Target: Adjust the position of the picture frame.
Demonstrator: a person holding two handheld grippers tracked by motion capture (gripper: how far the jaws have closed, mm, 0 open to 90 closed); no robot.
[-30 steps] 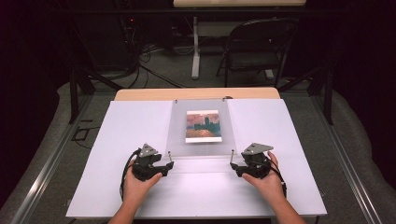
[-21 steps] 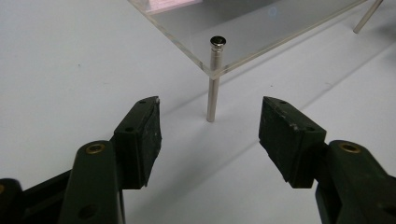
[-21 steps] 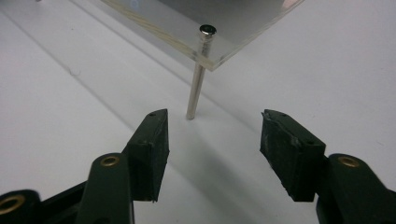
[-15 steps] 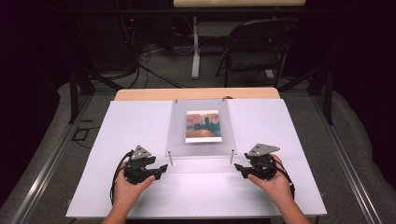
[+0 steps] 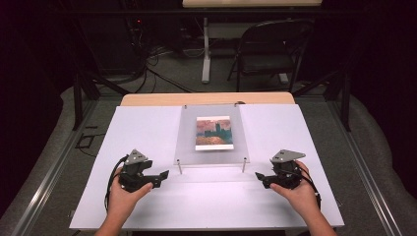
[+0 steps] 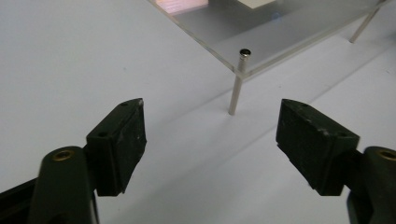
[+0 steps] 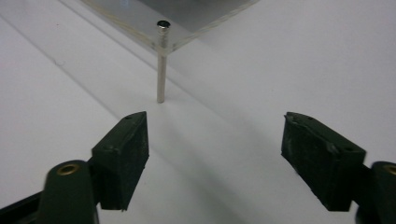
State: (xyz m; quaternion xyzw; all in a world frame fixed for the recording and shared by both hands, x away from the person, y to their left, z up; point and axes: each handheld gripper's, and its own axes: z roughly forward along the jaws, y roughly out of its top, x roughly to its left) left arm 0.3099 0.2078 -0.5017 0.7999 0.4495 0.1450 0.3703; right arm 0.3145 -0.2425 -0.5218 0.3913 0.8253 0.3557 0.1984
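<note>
L hand holds the left gripper (image 5: 164, 173), black w/ a grey three-cornered plate on top, over the white table sheet (image 5: 147, 128), near the front-left edge. Its jaws point right, toward the clear acrylic plate on thin metal legs (image 5: 187, 147), and stand apart from it w/o touching. In the left gripper view the left gripper (image 6: 210, 126) has its jaws spread wide, having just been opening, w/ nothing btwn them but bare white sheet (image 6: 70, 56). Just beyond the gap stands the front-left metal leg (image 6: 235, 91) under the plate's near corner (image 6: 219, 49).

Centre: the clear plate sits raised on its legs in the middle of the table, toward the far side. On or under it lies a small rectangular picture in orange and blue tones (image 5: 213, 132); can't tell which.

Front-right metal leg (image 5: 244, 164) stands at the plate's near-right corner. R hand holds the right gripper (image 5: 256, 175), same black build w/ grey plate, jaws pointing left at that corner, near but not touching. In the right gripper view the right gripper (image 7: 215, 126) is also wide, jaws just been opening, nothing btwn them. Ahead stands the thin leg (image 7: 161, 77), topped by a dark cap at the plate's corner (image 7: 140, 25).
</note>
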